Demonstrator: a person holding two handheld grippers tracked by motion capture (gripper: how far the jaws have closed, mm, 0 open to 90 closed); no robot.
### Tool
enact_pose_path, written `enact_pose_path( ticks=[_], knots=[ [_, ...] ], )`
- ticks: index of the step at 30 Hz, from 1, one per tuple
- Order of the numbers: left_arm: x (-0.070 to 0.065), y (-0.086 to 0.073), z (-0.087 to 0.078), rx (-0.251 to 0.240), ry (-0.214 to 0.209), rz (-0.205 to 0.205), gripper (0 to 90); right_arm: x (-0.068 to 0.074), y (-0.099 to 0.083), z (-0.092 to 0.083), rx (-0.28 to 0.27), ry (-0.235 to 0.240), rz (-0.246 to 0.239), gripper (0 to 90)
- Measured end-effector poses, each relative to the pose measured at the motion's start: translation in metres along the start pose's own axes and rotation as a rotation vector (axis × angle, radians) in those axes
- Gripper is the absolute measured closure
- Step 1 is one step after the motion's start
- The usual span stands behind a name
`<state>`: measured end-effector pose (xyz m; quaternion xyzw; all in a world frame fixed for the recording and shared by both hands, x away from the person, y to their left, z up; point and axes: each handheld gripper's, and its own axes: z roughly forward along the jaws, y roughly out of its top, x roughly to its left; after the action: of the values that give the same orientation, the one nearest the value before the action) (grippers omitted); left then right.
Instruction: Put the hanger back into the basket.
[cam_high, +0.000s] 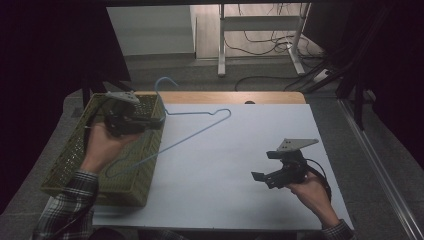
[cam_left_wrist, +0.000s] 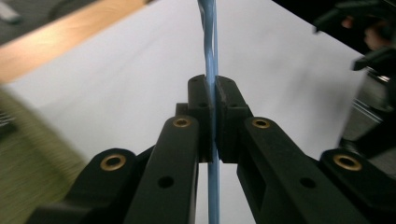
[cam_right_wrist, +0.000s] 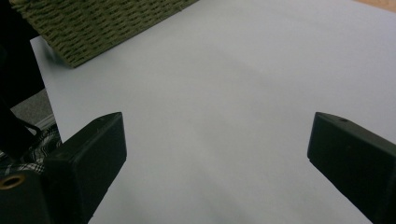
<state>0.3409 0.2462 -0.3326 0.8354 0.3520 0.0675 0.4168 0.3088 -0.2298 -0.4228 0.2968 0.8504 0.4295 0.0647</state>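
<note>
**wire_guy:** Blue wire hanger (cam_high: 172, 134), that's the thing in play. From the high view it's lifted off the white tabletop (cam_high: 235, 165), tilted, with its hook up near the far wooden edge and its long lower bar slanting down over the woven basket (cam_high: 75, 155) on the left. The left gripper (cam_high: 150, 121) has it just below the hook, above the basket's far corner. The right gripper (cam_high: 259, 176) is well apart from it, low over the near right part of the tabletop, nothing in it.

**benchrat:** And the left gripper view? Can you actually see the clamp?

**wire_guy:** Yep, dead clear. The left gripper (cam_left_wrist: 213, 100) has its fingers (cam_left_wrist: 201, 107) pressed together on the hanger (cam_left_wrist: 209, 42), and the twisted blue wire runs straight up the middle between the pads and out the bottom again. White tabletop (cam_left_wrist: 121, 93) behind, a blurry bit of basket (cam_left_wrist: 23, 177) at lower left, wood strip at top left.

**benchrat:** Right gripper view?

**wire_guy:** The right gripper (cam_right_wrist: 217, 135) has its fingers (cam_right_wrist: 98, 149) spread wide, with only bare white tabletop (cam_right_wrist: 224, 84) between them. A corner of the basket (cam_right_wrist: 93, 23) sits at top left, and a plaid sleeve (cam_right_wrist: 44, 140) peeks in at the left edge.
</note>
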Motion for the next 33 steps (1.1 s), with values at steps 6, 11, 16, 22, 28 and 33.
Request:
enact_pose_path(
  ticks=[6,11,16,22,28,33],
  knots=[
    [0.023,-0.018,-0.024,-0.029,0.087,-0.037,87.1,-0.004,-0.009,-0.006,-0.021,-0.003,0.036,4.5],
    [0.048,-0.042,-0.048,-0.06,0.169,-0.087,87.2,-0.006,-0.017,-0.005,-0.014,-0.006,0.054,4.5],
    [0.066,-0.061,-0.063,-0.071,0.228,-0.111,87.1,-0.011,-0.025,-0.005,-0.005,-0.021,0.072,4.2],
    [0.082,-0.082,-0.076,-0.078,0.286,-0.14,87.1,-0.016,-0.035,-0.01,-0.008,-0.035,0.107,3.6],
    [0.095,-0.101,-0.08,-0.095,0.333,-0.174,87.1,-0.02,-0.045,-0.014,-0.005,-0.05,0.132,3.5],
    [0.106,-0.115,-0.07,-0.09,0.341,-0.205,87.1,-0.022,-0.049,-0.014,0.002,-0.054,0.14,3.5]
  ],
)
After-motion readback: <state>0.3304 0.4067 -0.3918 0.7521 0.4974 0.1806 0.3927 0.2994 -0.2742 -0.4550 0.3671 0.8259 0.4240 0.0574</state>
